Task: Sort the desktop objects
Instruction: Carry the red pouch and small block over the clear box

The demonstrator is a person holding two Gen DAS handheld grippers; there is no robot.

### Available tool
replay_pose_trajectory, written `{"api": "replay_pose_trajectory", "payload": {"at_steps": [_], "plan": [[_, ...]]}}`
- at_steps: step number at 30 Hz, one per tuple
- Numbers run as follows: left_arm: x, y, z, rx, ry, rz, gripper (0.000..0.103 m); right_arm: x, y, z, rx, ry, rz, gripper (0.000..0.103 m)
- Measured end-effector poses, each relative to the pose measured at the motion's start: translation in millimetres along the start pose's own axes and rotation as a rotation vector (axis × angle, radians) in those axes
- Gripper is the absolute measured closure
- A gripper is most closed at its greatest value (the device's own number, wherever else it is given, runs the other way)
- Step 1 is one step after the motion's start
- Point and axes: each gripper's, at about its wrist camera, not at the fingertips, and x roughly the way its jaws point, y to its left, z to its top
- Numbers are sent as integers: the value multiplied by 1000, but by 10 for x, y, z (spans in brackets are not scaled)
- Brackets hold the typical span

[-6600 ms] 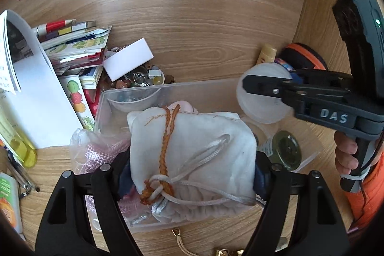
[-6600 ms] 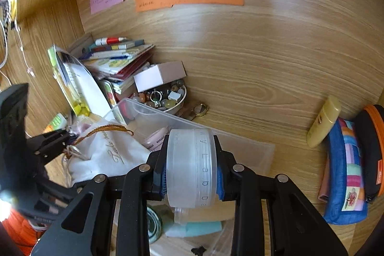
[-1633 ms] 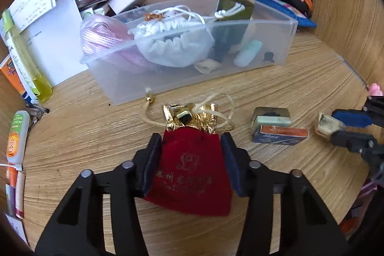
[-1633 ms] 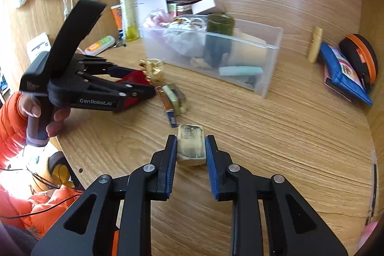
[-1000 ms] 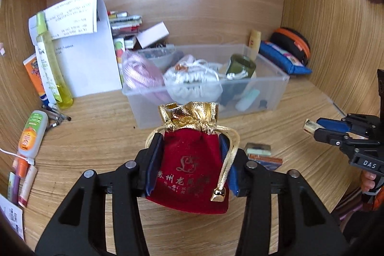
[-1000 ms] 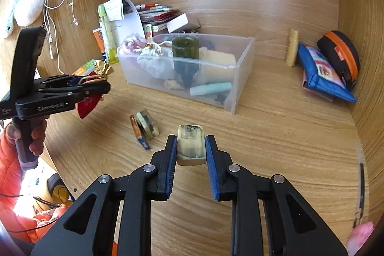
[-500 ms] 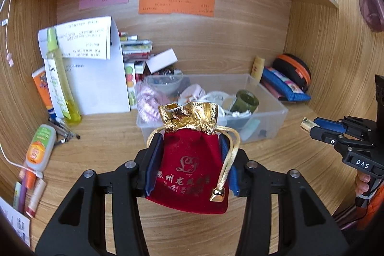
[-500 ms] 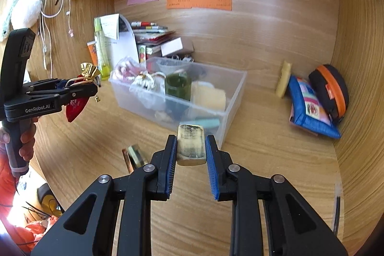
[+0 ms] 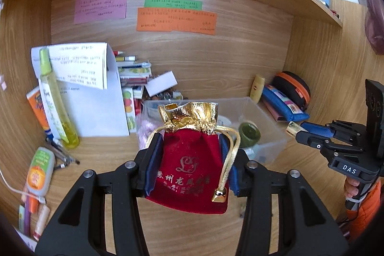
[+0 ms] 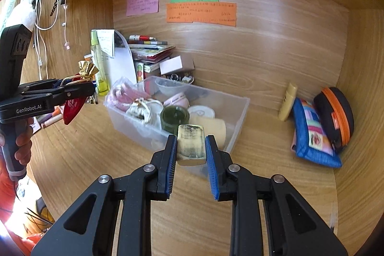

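Note:
My left gripper (image 9: 189,160) is shut on a red velvet pouch (image 9: 189,172) with a gold drawstring top, held in the air in front of the clear plastic bin (image 9: 268,121). In the right wrist view the same pouch (image 10: 72,107) hangs from that gripper at the left. My right gripper (image 10: 190,148) is shut on a small yellowish block (image 10: 191,144) with a dark worn face, raised just in front of the bin (image 10: 237,121). The bin holds a white drawstring bag (image 10: 141,109), a pink bundle (image 10: 124,92), a dark green jar (image 10: 174,118) and a beige roll (image 10: 213,128).
Behind the bin lie stacked books (image 10: 151,52), a white box (image 10: 175,65) and a folded paper with a yellow-green bottle (image 9: 56,100). A small tan bottle (image 10: 287,101), a blue pouch (image 10: 312,136) and a black-orange case (image 10: 336,112) sit at the right wall. Tubes (image 9: 39,172) lie at left.
Both grippers have risen and tilted up with their loads; the bin has slid lower in both views and more of the back wall and shelf shows.

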Motion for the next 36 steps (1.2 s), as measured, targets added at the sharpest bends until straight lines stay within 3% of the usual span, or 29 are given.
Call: {"api": "replay_pose_trajectory", "payload": {"at_steps": [14, 29, 32, 36], "plan": [[498, 123, 420, -16, -3, -17, 56, 363, -178, 396, 9, -14, -3, 81], [960, 237, 464, -10, 58, -24, 56, 791, -338, 596, 16, 36, -35, 81], [1063, 260, 421, -15, 83, -11, 56, 887, -369, 562, 26, 34, -72, 81], [1150, 220, 350, 19, 101, 9, 55, 1036, -421, 496, 44, 71, -56, 81]]}}
